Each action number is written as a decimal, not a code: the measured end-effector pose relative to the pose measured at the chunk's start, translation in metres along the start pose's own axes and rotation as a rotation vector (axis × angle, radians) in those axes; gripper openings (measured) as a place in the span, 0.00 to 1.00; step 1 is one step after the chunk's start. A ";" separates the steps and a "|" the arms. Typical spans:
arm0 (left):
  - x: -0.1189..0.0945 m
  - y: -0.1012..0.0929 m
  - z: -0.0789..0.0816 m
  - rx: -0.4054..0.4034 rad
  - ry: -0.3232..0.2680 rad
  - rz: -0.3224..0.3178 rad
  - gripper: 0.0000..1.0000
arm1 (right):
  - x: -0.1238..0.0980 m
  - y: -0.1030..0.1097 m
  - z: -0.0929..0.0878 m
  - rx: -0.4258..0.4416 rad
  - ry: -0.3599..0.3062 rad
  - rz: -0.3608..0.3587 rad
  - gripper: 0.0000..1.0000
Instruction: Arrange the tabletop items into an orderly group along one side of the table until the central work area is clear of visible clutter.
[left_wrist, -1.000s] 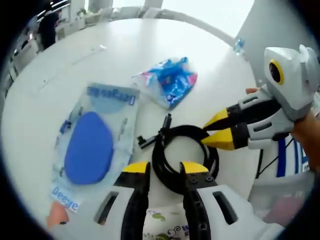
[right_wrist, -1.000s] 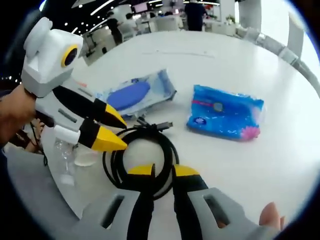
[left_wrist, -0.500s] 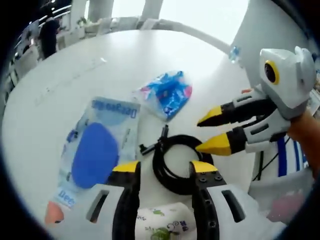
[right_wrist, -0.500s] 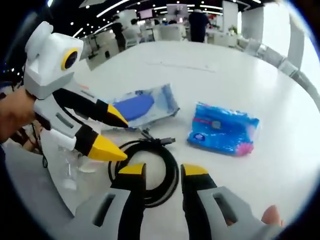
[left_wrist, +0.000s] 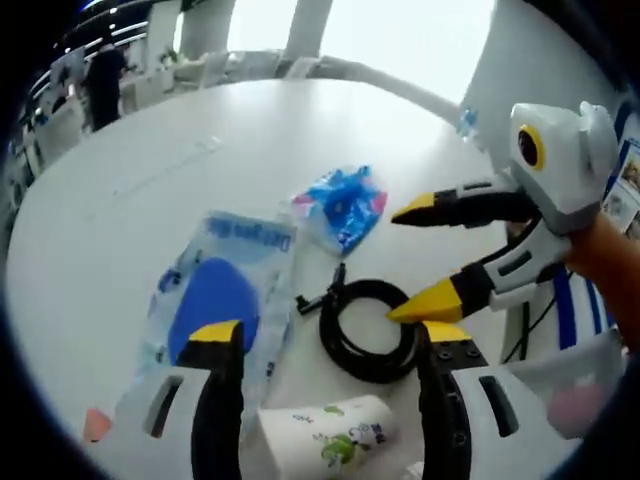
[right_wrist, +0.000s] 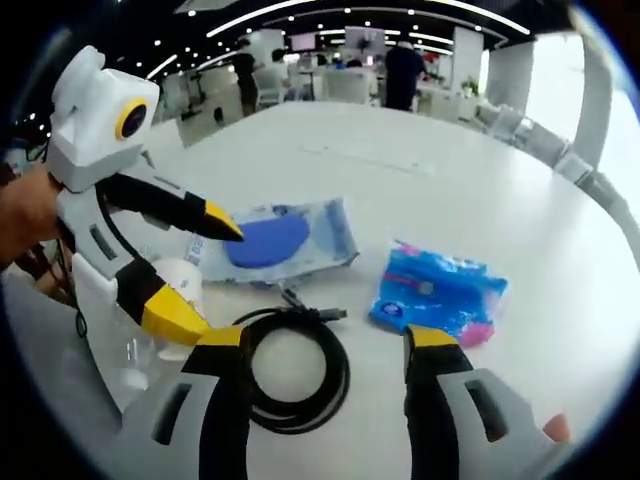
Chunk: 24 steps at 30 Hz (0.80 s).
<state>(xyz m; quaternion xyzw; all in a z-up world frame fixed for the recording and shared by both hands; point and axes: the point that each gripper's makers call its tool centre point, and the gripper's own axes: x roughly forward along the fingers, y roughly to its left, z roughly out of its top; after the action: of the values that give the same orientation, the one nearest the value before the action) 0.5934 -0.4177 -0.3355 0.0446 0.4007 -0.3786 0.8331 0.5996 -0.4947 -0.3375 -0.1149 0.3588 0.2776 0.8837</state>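
A coiled black cable lies flat on the white round table. My left gripper hovers over the coil's near side, jaws wide open and holding nothing. My right gripper comes in from the right, also wide open, its lower tip just over the coil. In the right gripper view the cable sits between my right gripper's spread jaws, with the left gripper open at the left. Beyond the cable lie a blue wipes pack and a clear pouch holding a blue pad.
A printed paper cup lies on its side between my left jaws, close to the table's near edge. A small orange piece sits at the left edge. A hand holds the left gripper. Chairs and people stand beyond the far rim.
Both grippers' jaws have spread from nearly shut to wide open. Both views have drawn back from the cable, which stays flat on the table.
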 end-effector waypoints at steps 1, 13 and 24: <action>-0.002 0.002 0.001 -0.002 -0.013 0.002 0.70 | 0.000 0.000 0.002 -0.005 -0.004 0.000 0.64; -0.037 0.025 0.008 -0.036 -0.128 0.028 0.91 | 0.001 0.004 0.023 -0.039 -0.032 0.004 0.86; -0.086 0.065 -0.019 -0.079 -0.192 0.048 0.90 | 0.002 0.014 0.047 -0.142 -0.035 0.115 0.88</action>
<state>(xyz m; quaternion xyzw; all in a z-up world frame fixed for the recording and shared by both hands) 0.5907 -0.3130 -0.3032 -0.0151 0.3323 -0.3448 0.8777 0.6193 -0.4638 -0.3053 -0.1515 0.3289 0.3543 0.8622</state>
